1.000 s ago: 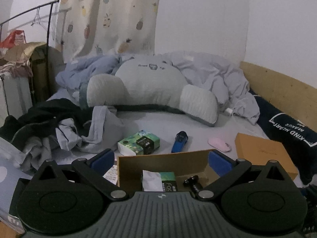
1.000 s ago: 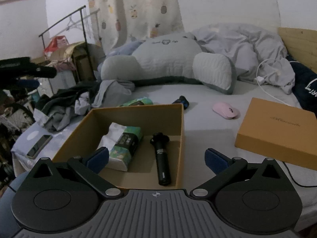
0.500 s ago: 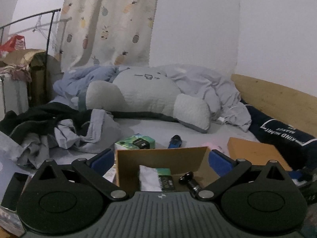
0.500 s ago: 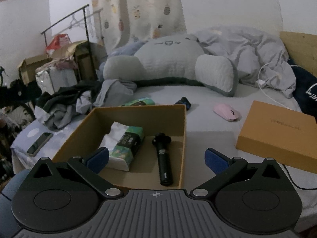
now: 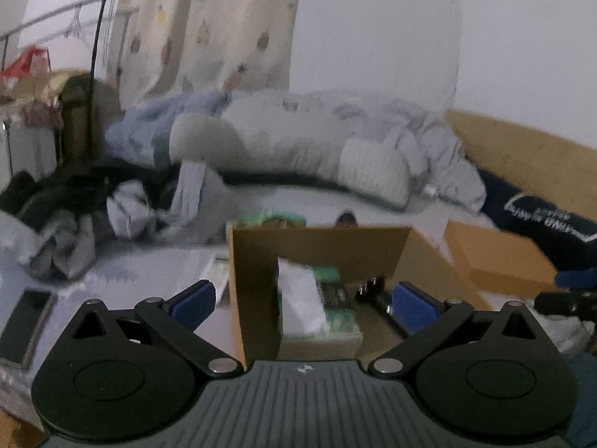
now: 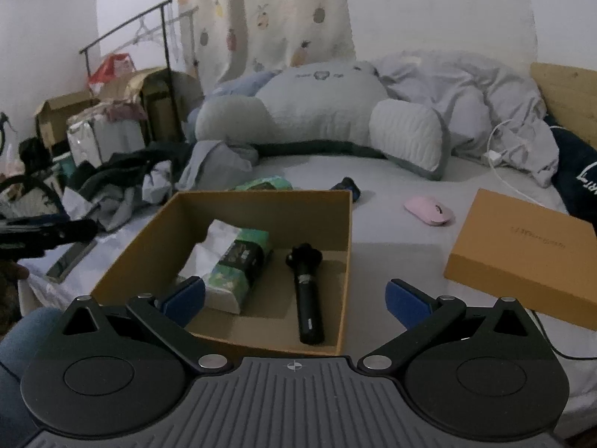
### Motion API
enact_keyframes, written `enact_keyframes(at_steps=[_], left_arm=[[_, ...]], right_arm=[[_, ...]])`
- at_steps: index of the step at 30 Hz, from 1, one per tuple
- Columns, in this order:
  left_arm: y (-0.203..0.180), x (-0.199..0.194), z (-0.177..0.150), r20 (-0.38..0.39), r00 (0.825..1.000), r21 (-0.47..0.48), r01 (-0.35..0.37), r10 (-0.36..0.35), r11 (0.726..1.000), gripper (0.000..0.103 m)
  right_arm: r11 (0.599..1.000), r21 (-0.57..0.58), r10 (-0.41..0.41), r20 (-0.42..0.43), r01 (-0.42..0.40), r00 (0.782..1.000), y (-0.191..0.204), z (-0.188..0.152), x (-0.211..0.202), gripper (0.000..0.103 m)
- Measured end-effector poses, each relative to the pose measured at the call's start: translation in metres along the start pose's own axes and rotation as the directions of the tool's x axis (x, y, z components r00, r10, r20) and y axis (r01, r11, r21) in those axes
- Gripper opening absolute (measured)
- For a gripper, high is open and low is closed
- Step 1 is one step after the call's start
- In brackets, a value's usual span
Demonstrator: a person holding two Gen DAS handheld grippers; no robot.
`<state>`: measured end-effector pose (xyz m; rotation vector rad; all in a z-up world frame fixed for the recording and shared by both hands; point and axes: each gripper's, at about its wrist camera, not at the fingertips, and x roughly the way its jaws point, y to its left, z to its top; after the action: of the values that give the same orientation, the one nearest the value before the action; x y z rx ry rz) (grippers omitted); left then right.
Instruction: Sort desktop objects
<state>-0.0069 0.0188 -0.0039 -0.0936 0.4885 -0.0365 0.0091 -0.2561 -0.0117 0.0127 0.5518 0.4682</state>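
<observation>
An open cardboard box (image 6: 347,246) (image 5: 238,283) sits on the bed. Inside it lie a green tissue pack (image 6: 238,261) (image 5: 317,310) and a black cylindrical tool (image 6: 308,298) (image 5: 373,287). Beyond the box lie another green pack (image 6: 266,183) (image 5: 268,219), a blue-black object (image 6: 349,186) (image 5: 346,219) and a pink mouse (image 6: 429,211). My left gripper (image 5: 304,300) hovers open at the box's near-left corner, empty. My right gripper (image 6: 294,300) is open over the box's near edge, empty.
A flat orange box (image 6: 522,250) (image 5: 492,254) lies right of the cardboard box. A phone (image 6: 71,257) (image 5: 28,317) rests at the bed's left edge. Crumpled clothes (image 6: 123,183), a large grey cushion (image 6: 324,112), a duvet and a white cable (image 6: 500,160) fill the back.
The left gripper's view has swung and is blurred with motion; the box now sits lower and more to the right in it. The right gripper has barely moved. Both stay open.
</observation>
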Motion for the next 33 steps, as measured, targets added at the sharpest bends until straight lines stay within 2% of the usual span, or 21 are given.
enact_keyframes(at_steps=[3, 8, 33], left_arm=[[0.001, 0.005, -0.008, -0.050, 0.999, 0.001, -0.007, 0.007, 1.000, 0.103], [0.001, 0.011, -0.012, -0.079, 0.997, 0.023, -0.017, 0.019, 1.000, 0.103], [0.001, 0.026, -0.017, -0.130, 0.991, 0.017, -0.017, 0.019, 1.000, 0.103]], right_arm=[[1.000, -0.027, 0.014, -0.012, -0.014, 1.000, 0.005, -0.002, 0.002, 0.103], [0.999, -0.038, 0.028, -0.026, -0.029, 0.999, 0.010, -0.004, 0.004, 0.103], [1.000, -0.001, 0.019, -0.049, -0.019, 0.999, -0.002, -0.006, 0.012, 0.103]])
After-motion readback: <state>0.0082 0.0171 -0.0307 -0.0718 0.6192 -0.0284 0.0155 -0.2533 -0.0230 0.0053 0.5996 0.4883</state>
